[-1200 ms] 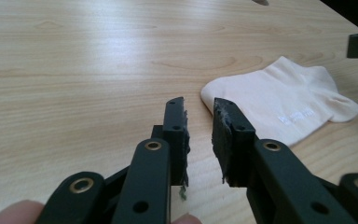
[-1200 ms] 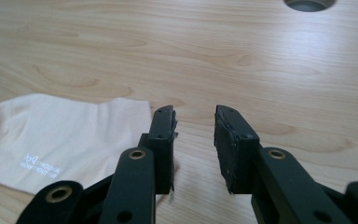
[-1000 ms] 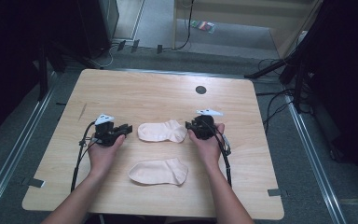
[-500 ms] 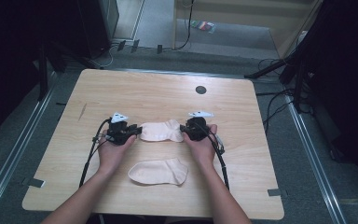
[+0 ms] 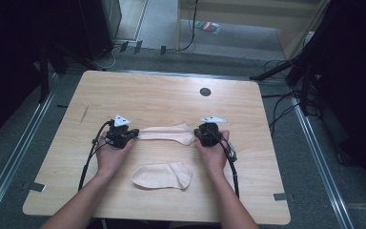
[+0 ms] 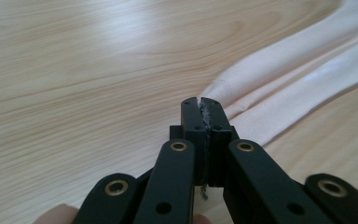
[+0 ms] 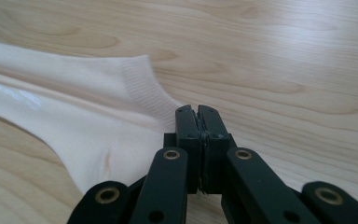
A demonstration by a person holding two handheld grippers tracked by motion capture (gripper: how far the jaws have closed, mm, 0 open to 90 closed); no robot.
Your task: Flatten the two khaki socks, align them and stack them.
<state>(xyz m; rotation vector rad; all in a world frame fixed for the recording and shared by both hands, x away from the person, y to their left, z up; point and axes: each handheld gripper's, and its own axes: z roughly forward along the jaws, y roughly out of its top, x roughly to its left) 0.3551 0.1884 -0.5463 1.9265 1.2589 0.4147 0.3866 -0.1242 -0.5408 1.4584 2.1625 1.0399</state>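
Far sock (image 5: pixel 167 133): it lies stretched flat across the middle of the wooden table (image 5: pixel 171 95), running between my two grippers, pale peach, with long creases along its length.
Left gripper (image 5: pixel 134 135): my jaws have just been closing, and now they pinch the left tip of the far sock; in the left gripper view (image 6: pixel 200 103) the pads meet with a thin edge of fabric caught between them.
Right gripper (image 5: pixel 196 134): these jaws have also just been closing, and they clamp the right end of the far sock, near its ribbed cuff (image 7: pixel 142 86); in the right gripper view (image 7: pixel 198 111) the black pads sit tight together on the cloth.
My left hand (image 5: pixel 112 155): it comes in from the bottom of the high view, wrapped around the left gripper, whose cable (image 5: pixel 88 162) trails back toward me.
My right hand (image 5: pixel 214 155): it holds the right gripper in the same way, on the opposite side.
Near sock (image 5: pixel 162 175): the second one lies loose on the table between my forearms, closer to me, apart from the far sock and touched by neither gripper.
Dark round spot (image 5: pixel 205 91): it sits on the tabletop beyond the far sock, toward the far edge.
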